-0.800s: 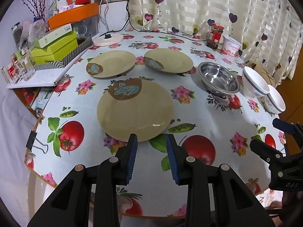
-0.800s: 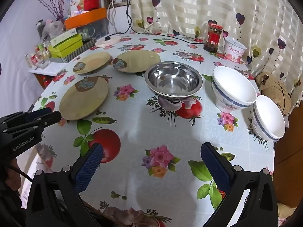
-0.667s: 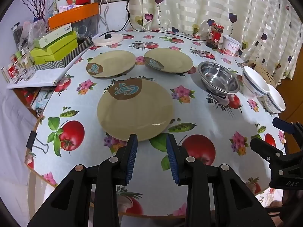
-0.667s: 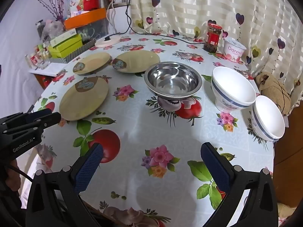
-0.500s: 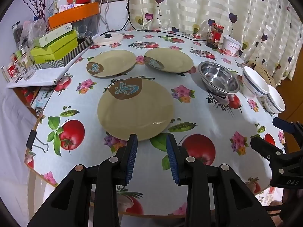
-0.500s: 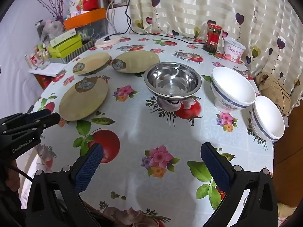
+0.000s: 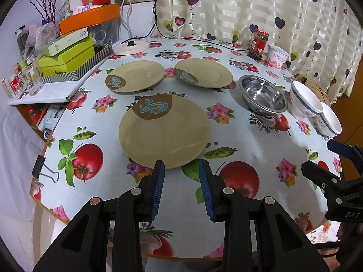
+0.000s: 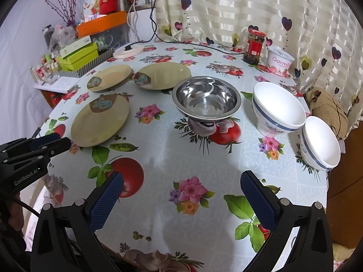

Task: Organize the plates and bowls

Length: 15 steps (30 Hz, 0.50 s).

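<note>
1. Three tan plates are lying on the round table (image 7: 249,149), which is wearing a fruit-and-flower cloth: the nearest plate (image 7: 163,133) is sitting at the centre of the left wrist view, with a second plate (image 7: 135,76) at 11 o'clock from it and a third plate (image 7: 204,73) at 1 o'clock.
2. Those two far plates are lying just beside each other.
3. At 2 o'clock from the nearest plate, a steel bowl (image 8: 206,98) is standing upright and empty.
4. Two white bowls with blue bands are sitting at 3 o'clock from the steel bowl: the larger white bowl (image 8: 278,108) first, the smaller white bowl (image 8: 320,142) just beside it near the table's edge.
5. The left gripper (image 7: 182,170) is hovering at 6 o'clock of the nearest plate, its jaws parted narrowly and gripping nothing.
6. The right gripper (image 8: 181,185) is hanging over bare cloth at 6 o'clock of the steel bowl, its jaws spread wide and empty.
7. A red-lidded jar (image 8: 254,45) and a white tub (image 8: 279,61) are standing at the far rim, at 12 to 1 o'clock.
</note>
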Each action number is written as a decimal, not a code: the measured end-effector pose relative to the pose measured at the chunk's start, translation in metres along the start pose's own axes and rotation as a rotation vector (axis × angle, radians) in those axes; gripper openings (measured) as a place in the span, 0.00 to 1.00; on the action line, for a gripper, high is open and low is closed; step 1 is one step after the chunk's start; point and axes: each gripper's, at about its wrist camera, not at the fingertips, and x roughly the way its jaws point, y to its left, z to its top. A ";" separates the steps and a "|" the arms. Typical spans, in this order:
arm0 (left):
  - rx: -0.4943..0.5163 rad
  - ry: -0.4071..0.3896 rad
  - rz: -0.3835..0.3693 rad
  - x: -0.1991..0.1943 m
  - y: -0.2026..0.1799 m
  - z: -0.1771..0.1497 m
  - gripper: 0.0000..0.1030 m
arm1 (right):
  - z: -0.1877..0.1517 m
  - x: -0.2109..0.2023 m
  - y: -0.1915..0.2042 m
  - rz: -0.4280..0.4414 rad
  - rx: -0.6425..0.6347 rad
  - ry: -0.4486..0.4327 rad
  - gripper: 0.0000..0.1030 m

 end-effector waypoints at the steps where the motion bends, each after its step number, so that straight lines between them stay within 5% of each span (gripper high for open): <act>1: 0.001 0.000 0.003 0.000 0.000 0.000 0.32 | 0.000 -0.001 0.000 0.001 0.001 0.000 1.00; 15: 0.009 0.020 0.001 0.004 0.002 -0.002 0.32 | 0.002 -0.001 0.004 0.004 -0.008 0.001 1.00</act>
